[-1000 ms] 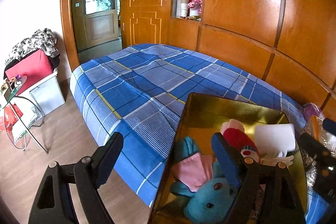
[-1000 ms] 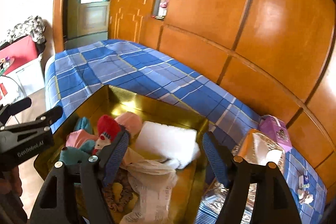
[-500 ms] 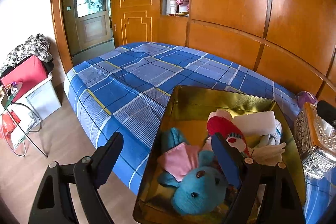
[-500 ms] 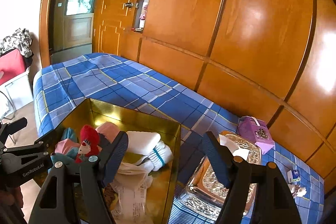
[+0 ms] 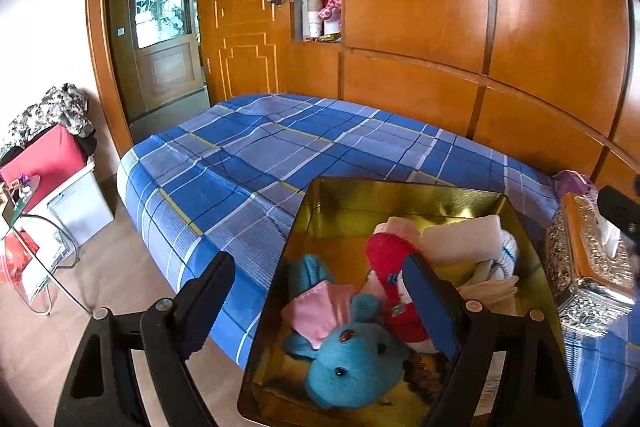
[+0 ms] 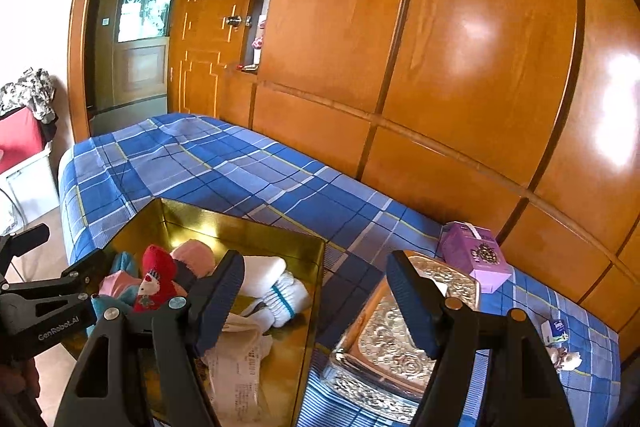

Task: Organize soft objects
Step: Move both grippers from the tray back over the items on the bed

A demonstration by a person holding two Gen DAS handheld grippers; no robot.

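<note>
The left wrist view looks from beyond the bed's edge, down and forward across the gold box point(image 5: 400, 195) toward the wooden wall panels point(image 5: 540, 27), close above the box's near end. The right wrist view sits further right, facing the same wall, near above the silver tissue box point(image 6: 384, 343). Both share the gold box, plaid bed point(image 6: 224, 163), tissue box and doorway point(image 5: 160, 39).

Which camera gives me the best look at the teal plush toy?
Left wrist. The teal plush lies face-up at the near end of the gold box, eyes and pink ear showing. The right wrist view catches only a teal sliver behind the left gripper.
</note>
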